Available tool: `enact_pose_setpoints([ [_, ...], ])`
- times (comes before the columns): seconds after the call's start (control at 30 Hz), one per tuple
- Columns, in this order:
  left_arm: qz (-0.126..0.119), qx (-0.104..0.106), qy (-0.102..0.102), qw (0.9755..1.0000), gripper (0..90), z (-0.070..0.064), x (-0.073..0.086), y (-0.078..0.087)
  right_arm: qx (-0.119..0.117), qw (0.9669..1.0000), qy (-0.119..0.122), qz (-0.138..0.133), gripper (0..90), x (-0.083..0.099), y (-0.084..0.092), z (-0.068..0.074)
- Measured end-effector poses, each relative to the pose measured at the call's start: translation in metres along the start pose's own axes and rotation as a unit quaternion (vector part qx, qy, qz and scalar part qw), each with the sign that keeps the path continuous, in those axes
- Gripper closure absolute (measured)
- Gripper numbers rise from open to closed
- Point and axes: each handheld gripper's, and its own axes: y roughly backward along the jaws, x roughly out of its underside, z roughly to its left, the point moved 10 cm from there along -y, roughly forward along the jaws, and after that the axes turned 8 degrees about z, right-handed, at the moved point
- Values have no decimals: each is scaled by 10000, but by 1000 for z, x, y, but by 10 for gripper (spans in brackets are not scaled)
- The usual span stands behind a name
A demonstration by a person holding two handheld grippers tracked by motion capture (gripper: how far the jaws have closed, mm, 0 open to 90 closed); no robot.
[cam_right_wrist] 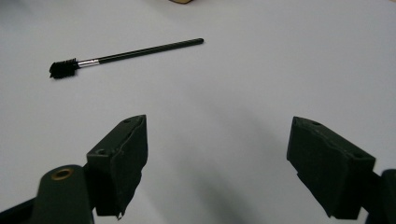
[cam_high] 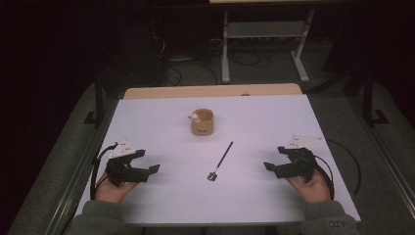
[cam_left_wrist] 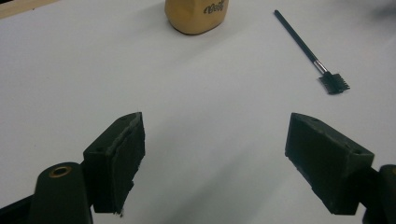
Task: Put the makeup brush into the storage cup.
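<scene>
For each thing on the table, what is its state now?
left tongs: open, empty, resting low over the table.
right tongs: open, empty.
brush: lying flat on the white sheet, untouched, bristle end toward the person.
tan cup: upright, apart from the brush.

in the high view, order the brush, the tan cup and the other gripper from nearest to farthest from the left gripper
1. Brush: lies flat at the table's middle, bristle end toward the person, nearest the left gripper.
2. Tan cup: farther back, near the middle.
3. Right gripper: across the table, on the person's right side.
</scene>
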Motion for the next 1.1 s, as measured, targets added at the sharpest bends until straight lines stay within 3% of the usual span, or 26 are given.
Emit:
enact_pose_setpoints([
  [0.17, -65, 40, 70, 9999, 196, -3, -2, -1, 5, 10000, -3, -2, 198, -1, 0, 1],
  [0.37, -59, 77, 11, 10000, 202, -7, -4, -3, -7, 10000, -19, 9, 200, -1, 0, 2],
  [0.4, 1, 73, -87, 9999, 203, -7, -4, -2, -1, 10000, -14, 1, 200, -1, 0, 2],
  [0.63, -13, 152, -65, 9999, 218, -15, -10, -7, -4, 10000, -7, -12, 202, -2, 1, 2],
  [0.7, -25, 203, -61, 9998, 235, -19, -15, -9, 8, 10000, 8, -2, 203, -2, 1, 2],
  [0.97, 168, 333, -417, 9984, 282, -42, -38, -25, 18, 10000, 38, 39, 206, -3, -1, 2],
  [1.1, 185, 464, -399, 9980, 313, -52, -48, -38, 19, 10000, 37, 71, 208, -4, -2, 3],
])
